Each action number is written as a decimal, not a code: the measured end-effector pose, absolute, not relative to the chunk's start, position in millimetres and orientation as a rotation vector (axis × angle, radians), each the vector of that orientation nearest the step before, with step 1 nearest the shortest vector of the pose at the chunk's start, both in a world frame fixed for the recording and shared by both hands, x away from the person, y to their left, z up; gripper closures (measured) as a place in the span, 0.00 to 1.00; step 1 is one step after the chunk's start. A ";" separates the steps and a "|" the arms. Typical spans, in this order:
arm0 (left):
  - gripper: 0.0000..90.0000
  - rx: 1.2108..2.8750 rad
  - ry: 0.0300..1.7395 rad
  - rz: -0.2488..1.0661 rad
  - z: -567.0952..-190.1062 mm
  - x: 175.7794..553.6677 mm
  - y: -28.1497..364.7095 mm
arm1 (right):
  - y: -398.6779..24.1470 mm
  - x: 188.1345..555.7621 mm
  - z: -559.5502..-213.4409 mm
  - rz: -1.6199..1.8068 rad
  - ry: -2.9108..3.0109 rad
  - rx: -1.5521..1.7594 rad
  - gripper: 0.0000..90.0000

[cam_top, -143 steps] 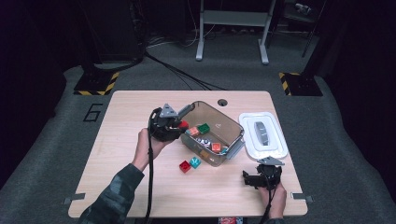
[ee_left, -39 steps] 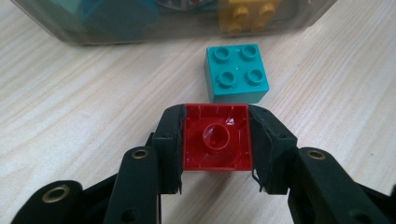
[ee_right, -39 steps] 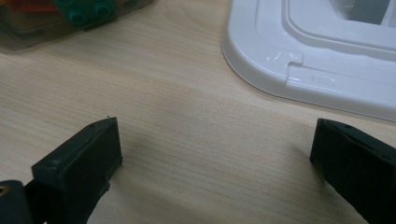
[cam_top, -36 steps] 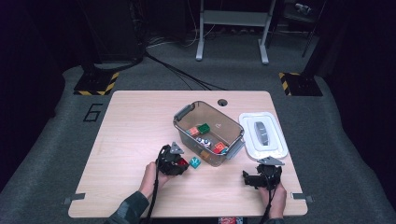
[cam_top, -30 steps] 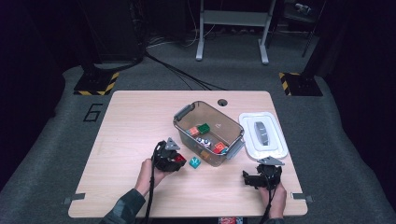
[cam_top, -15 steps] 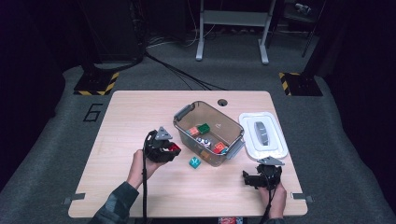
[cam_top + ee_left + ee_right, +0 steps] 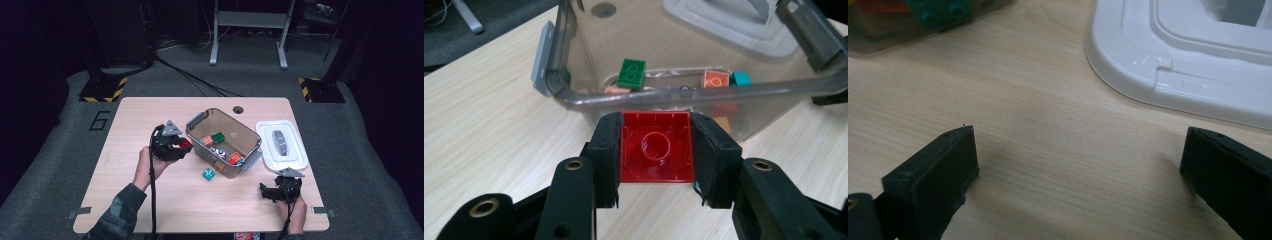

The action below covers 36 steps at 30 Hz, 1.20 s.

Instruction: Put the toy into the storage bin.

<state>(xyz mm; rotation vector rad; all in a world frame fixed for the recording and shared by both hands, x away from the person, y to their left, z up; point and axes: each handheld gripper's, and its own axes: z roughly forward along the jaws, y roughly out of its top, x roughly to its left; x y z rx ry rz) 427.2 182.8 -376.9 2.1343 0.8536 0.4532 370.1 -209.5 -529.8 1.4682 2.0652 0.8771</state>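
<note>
- While your left gripper [image 7: 184,145] hangs just off the bin's 9 o'clock wall, its jaws pinch a red brick [image 7: 657,147] by two opposite sides, hollow underside facing the gripper's camera
- In the left gripper view that red brick sits right in front of the clear bin [image 7: 574,100], at its rim, without being inside it
- Your right gripper [image 7: 264,191] rests low at the table's 5 o'clock corner with its jaws spread wide and only bare wood between them
- At 12 o'clock from that gripper lies the white lid [image 7: 295,155], flat on the table [image 7: 130,200] and just beside the bin's 3 o'clock end
- Inside the bin you have a green brick [image 7: 632,73], an orange brick [image 7: 715,79] and a few more pieces
- A teal brick [image 7: 208,173] lies loose on the wood at the bin's 6 o'clock, just outside its wall
</note>
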 end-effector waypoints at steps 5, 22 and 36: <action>0.65 2.130 0.841 0.453 -370.2 431.9 177.5 | -209.5 370.1 -529.8 0.877 2.065 1.468 0.02; 0.65 2.142 0.824 0.427 -368.5 459.2 138.7 | -209.6 370.1 -529.8 0.877 2.066 1.468 0.02; 0.65 2.194 0.848 0.360 -389.6 468.6 119.2 | -209.6 370.1 -529.8 0.877 2.066 1.468 0.02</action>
